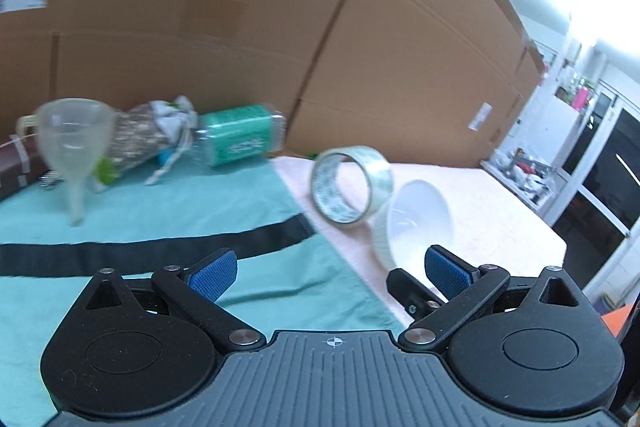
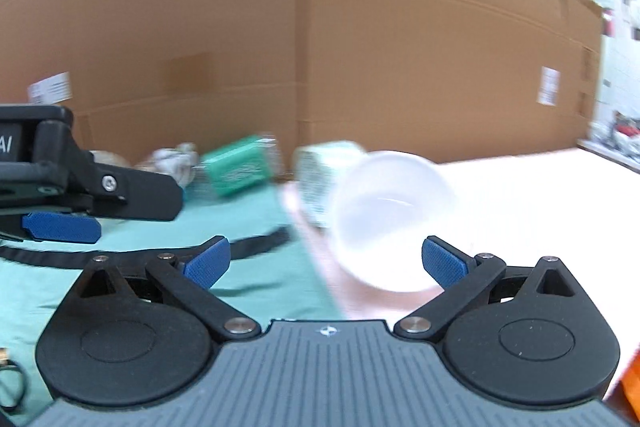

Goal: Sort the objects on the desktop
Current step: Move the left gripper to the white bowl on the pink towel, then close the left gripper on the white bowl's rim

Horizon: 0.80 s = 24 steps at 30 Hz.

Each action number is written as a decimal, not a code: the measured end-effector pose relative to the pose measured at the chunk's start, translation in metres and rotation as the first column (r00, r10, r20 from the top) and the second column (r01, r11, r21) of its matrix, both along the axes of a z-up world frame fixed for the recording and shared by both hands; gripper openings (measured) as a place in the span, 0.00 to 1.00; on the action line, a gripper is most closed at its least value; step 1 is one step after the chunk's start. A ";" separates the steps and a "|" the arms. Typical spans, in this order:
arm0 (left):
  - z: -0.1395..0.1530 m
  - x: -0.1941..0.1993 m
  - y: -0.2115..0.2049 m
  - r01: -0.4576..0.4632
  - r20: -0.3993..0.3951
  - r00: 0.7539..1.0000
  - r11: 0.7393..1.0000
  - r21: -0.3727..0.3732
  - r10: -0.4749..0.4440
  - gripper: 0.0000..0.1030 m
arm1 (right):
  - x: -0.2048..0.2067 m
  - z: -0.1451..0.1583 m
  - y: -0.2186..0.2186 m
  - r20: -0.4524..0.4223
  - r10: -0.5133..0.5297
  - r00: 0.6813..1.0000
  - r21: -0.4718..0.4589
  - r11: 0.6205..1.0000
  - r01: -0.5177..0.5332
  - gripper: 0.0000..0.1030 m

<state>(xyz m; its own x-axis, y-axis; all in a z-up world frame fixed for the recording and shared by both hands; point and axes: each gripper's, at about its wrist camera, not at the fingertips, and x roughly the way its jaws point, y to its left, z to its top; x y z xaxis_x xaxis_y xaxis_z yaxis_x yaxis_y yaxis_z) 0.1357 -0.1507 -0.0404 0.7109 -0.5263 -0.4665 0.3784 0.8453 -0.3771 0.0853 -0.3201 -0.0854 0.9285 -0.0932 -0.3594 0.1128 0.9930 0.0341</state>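
Left gripper (image 1: 330, 273) wide apart, holding nothing, hovering over the seam where the green cloth (image 1: 160, 211) meets the pink cloth (image 1: 480, 195) on the worktop. Just ahead to its right a white bowl (image 1: 416, 223) lies tipped on its side on the pink cloth, a tape roll (image 1: 352, 187) leaning against it. Farther left on the green cloth: a clear funnel (image 1: 74, 147) standing spout-down, a bottle with a green label (image 1: 240, 135) lying down, and a speckled pouch (image 1: 140, 139) beside it. Cardboard boxes (image 1: 240, 7) wall off the back.

Right gripper (image 2: 324, 265) also wide apart and holding nothing, the bowl (image 2: 392, 215) blurred straight ahead near its right finger. Left gripper seen at the left edge (image 2: 100, 203).
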 end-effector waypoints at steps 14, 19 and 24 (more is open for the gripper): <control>-0.023 0.064 -0.078 0.044 -0.086 0.995 0.999 0.009 -0.043 0.64 | 0.049 -0.012 -0.066 -0.065 -0.080 0.995 0.053 0.995 0.084 0.81; -0.031 0.077 -0.094 0.058 -0.117 0.992 0.998 0.014 -0.056 0.52 | 0.063 -0.021 -0.079 -0.107 -0.082 0.991 0.111 0.989 0.094 0.73; -0.037 0.085 -0.102 0.052 -0.132 0.990 0.998 0.030 -0.048 0.44 | 0.071 -0.028 -0.091 -0.153 -0.084 0.985 0.182 0.977 0.112 0.58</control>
<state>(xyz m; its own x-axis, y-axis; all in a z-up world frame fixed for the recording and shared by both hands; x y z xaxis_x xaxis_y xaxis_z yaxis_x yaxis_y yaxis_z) 0.2202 -0.2530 -0.0778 0.6155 -0.5422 -0.5720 0.3695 0.8396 -0.3982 0.1564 -0.4109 -0.1135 0.8556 -0.0985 -0.5083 0.2268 0.9539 0.1968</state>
